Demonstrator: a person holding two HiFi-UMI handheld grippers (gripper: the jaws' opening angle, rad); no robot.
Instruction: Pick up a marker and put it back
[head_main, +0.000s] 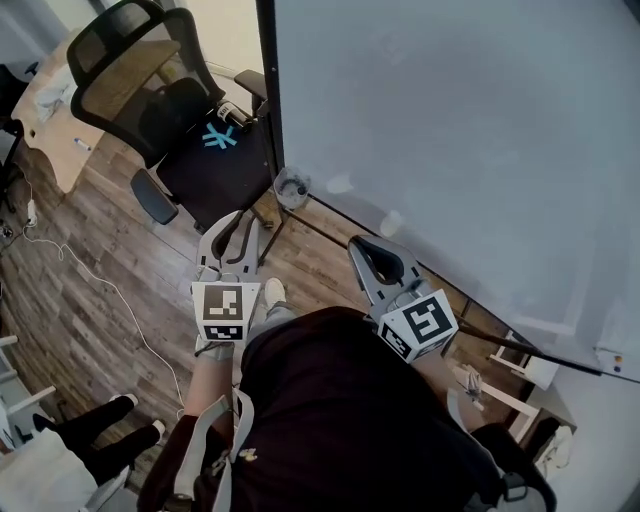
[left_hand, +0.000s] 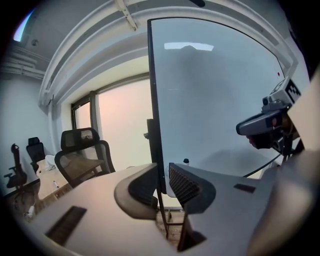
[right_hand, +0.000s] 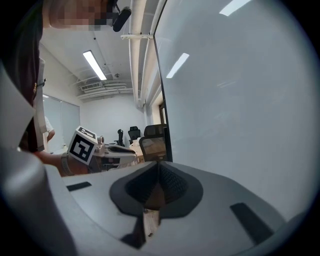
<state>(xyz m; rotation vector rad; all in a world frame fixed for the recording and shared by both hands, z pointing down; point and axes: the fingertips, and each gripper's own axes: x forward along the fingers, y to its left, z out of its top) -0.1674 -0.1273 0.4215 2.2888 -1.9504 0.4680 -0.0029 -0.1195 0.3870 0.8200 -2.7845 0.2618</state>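
Grey jaws of the left tongs (left_hand: 161, 186) fill the foreground of the left gripper view, spread with a clear gap between their ribbed pads. Nothing sits in that gap; only the dark frame edge (left_hand: 154, 100) of the whiteboard (head_main: 450, 150) shows through it from farther off. Beside them, the right tongs (right_hand: 159, 172) have their pads pressed together at the tips, pinching nothing. Both tongs point forward and a little down, side by side in front of the person's dark shirt (head_main: 340, 420), each with its square-marked cube (head_main: 222, 310) at the end nearest the body.

Just beyond the left tongs' tips, at the whiteboard's lower corner, sits a small round clear cup (head_main: 290, 187). From above, its contents cannot be made out. In the left gripper view, what looks like the marker (left_hand: 186, 161) shows only a dark cap just above the right-hand pad, against the foot of the board. It is too small to be sure, and it is apart from both tongs.

The whiteboard stretches ahead and to the right of the right tongs, its face pale grey. Left of the left tongs and farther out stands a black mesh office chair (head_main: 150, 90) with a blue star-shaped mark (head_main: 219, 137) on its seat, and past it a wooden desk (head_main: 55, 110). A white cable (head_main: 110, 290) trails over the wooden floor (head_main: 60, 320) left of the left tongs. Behind and left of them, another person's dark-trousered legs (head_main: 90, 425) in white shoes reach in.
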